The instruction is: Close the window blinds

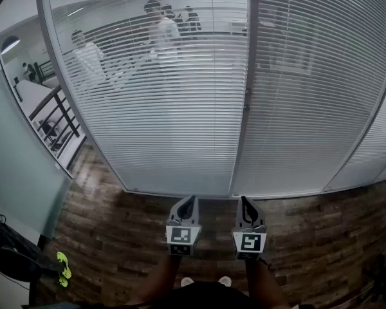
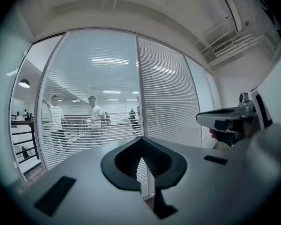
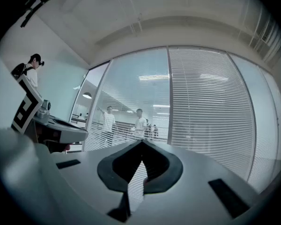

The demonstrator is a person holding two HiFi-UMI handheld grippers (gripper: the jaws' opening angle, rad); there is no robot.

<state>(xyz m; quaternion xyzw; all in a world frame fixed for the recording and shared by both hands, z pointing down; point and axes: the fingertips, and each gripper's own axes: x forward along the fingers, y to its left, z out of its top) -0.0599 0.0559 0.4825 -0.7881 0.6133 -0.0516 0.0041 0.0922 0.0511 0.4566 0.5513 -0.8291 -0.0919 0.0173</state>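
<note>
White slatted blinds cover a glass wall ahead of me. The left panel has its slats turned flat, and people show through it. The right panel looks denser and hides more. A grey post divides them, with a small dark fitting at mid height. My left gripper and right gripper are held side by side, low, well short of the blinds and pointing at them. In the left gripper view the left gripper has its jaws together on nothing. The right gripper is likewise shut and empty.
Dark wood flooring runs up to the glass. A plain glass wall stands at the left, with a black railing beyond it. A dark bag and a yellow-green item lie at the lower left.
</note>
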